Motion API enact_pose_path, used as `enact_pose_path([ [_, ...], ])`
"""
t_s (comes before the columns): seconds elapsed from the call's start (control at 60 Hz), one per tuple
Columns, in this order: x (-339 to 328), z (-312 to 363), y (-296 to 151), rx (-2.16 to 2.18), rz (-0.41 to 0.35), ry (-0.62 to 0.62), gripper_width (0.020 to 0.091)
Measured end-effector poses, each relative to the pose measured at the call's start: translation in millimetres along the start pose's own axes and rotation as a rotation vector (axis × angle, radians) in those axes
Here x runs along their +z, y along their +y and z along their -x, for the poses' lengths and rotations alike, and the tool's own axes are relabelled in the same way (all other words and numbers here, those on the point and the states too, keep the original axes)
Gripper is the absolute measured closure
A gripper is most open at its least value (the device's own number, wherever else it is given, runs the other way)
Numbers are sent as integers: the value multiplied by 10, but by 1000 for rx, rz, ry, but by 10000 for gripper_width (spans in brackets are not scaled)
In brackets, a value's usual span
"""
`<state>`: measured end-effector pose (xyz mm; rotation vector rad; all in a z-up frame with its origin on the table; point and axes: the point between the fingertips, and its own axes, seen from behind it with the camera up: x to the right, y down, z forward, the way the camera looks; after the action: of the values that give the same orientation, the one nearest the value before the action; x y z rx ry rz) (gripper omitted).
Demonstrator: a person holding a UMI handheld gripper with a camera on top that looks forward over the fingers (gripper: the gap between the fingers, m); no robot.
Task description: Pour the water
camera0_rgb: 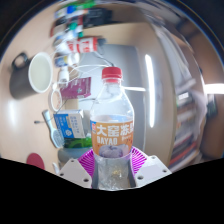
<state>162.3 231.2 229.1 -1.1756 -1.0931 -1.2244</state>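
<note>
One bottle [112, 125] of water, clear plastic with a red cap [112, 73] and an orange label, stands upright between the jaws of the gripper [112, 168]. The pink pads [88, 160] sit against the bottle's lower part on both sides, so the jaws look closed onto it, spread only as wide as the bottle itself.

The cap appears to be on, so the pouring itself has not begun; the step in hand looks like carrying or lifting the bottle toward something to pour into. A white cup [40, 72] stands on the desk [125, 60] well beyond the bottle and to its left, and is the likely target. A small blue and white carton [68, 126] sits just beside the bottle.

Next, the bottle probably has to be brought over the cup and tilted, though the cap would block any flow.
</note>
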Motion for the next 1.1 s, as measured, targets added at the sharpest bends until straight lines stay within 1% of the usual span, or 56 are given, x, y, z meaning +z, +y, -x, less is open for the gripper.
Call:
enact_pose_path([
  [0.1,125,88,-380,-368,-54,53,673],
  [0.217,167,195,-646,-703,-126,83,672],
  [0.35,124,265,-823,-884,-175,118,674],
  [0.45,104,256,-916,-904,-183,127,674],
  [0.6,130,219,-897,-925,-178,128,675],
  [0.717,143,97,-878,-863,-175,136,673],
  [0.817,157,-228,-857,-611,-181,160,673],
  [0.85,168,-376,-769,-441,-159,170,676],
  [0.9,166,-459,-507,-117,-108,161,674],
  [0.967,178,-410,-131,359,-47,89,672],
  [0.983,203,-395,-44,465,-31,55,671],
  [1.033,193,-141,150,819,12,-26,673],
  [1.1,115,201,157,1270,-7,-152,672],
])
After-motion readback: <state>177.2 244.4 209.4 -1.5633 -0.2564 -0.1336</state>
